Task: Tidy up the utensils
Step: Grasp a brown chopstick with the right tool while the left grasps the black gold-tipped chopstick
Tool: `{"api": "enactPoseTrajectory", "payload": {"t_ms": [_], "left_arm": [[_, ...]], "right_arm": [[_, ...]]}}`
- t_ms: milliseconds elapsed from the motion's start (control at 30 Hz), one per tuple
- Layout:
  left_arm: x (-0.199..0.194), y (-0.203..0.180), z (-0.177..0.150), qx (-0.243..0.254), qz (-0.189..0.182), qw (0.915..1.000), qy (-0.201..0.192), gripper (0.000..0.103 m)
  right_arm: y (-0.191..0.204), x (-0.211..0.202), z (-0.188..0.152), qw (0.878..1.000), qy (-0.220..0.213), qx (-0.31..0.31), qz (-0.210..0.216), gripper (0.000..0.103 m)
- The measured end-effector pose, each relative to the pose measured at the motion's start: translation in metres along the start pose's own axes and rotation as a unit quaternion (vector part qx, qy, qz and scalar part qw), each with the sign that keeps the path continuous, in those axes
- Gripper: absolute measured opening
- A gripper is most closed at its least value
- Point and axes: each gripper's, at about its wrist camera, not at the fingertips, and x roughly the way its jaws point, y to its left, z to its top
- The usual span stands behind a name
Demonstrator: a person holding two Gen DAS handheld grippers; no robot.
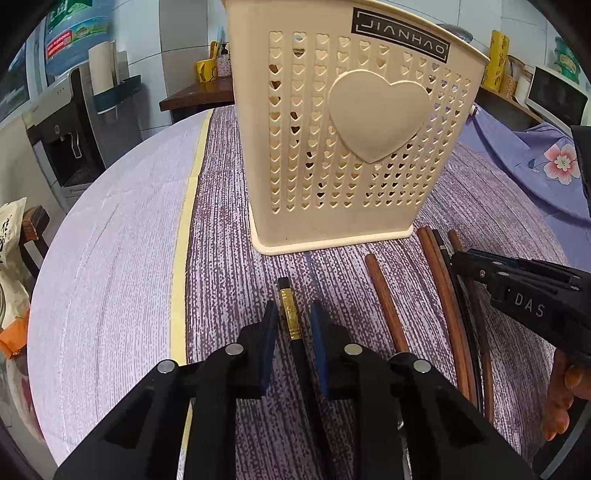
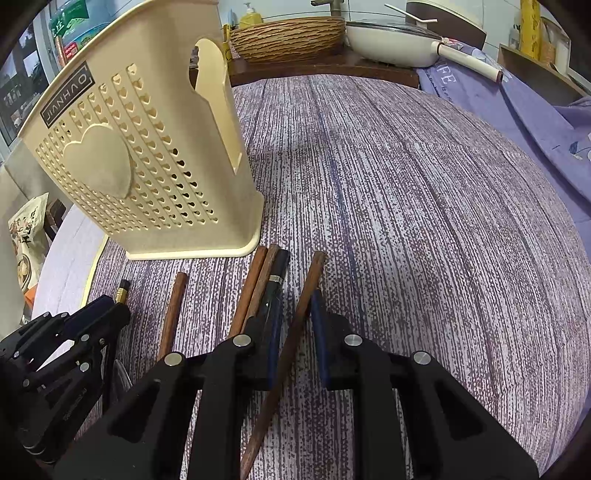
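Note:
A cream utensil holder (image 1: 343, 133) with heart holes stands upright on the purple mat; it also shows in the right wrist view (image 2: 147, 158). Several chopsticks lie flat in front of it. My left gripper (image 1: 293, 314) is open, its pads either side of a black chopstick with a gold band (image 1: 289, 314), not touching it. My right gripper (image 2: 295, 317) is open around a brown chopstick (image 2: 303, 295) that lies between its pads. Two brown chopsticks (image 2: 255, 288) and a black one (image 2: 275, 284) lie just left of it, another brown one (image 2: 171, 314) further left.
A wooden shelf behind the mat carries a wicker basket (image 2: 288, 35) and a white pan (image 2: 395, 40). A purple flowered cloth (image 2: 535, 122) lies at the right. A water dispenser (image 1: 62, 122) stands beyond the table's left edge.

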Motion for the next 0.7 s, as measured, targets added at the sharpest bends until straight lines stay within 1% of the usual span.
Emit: {"api": "enactPoseTrajectory", "payload": {"t_ms": [100, 267, 500, 700], "left_arm": [[0.0021, 0.0029, 0.0025, -0.003, -0.001, 1.0, 0.001, 0.01], [0.0035, 0.003, 0.0039, -0.003, -0.005, 1.0, 0.002, 0.009], [0.0045, 0.0008, 0.0042, -0.003, -0.005, 1.0, 0.002, 0.008], [0.0048, -0.0023, 0.0045, 0.0, -0.009, 1.0, 0.0, 0.008]], "right_arm": [[-0.0003, 0.0006, 0.0014, 1.0, 0.0, 0.002, 0.0, 0.017], [-0.0016, 0.0032, 0.0046, 1.0, -0.002, 0.004, -0.005, 0.011], [-0.0043, 0.0058, 0.0071, 1.0, -0.005, 0.004, -0.005, 0.011], [-0.0019, 0.0035, 0.0014, 1.0, -0.012, 0.007, -0.004, 0.011]]}}
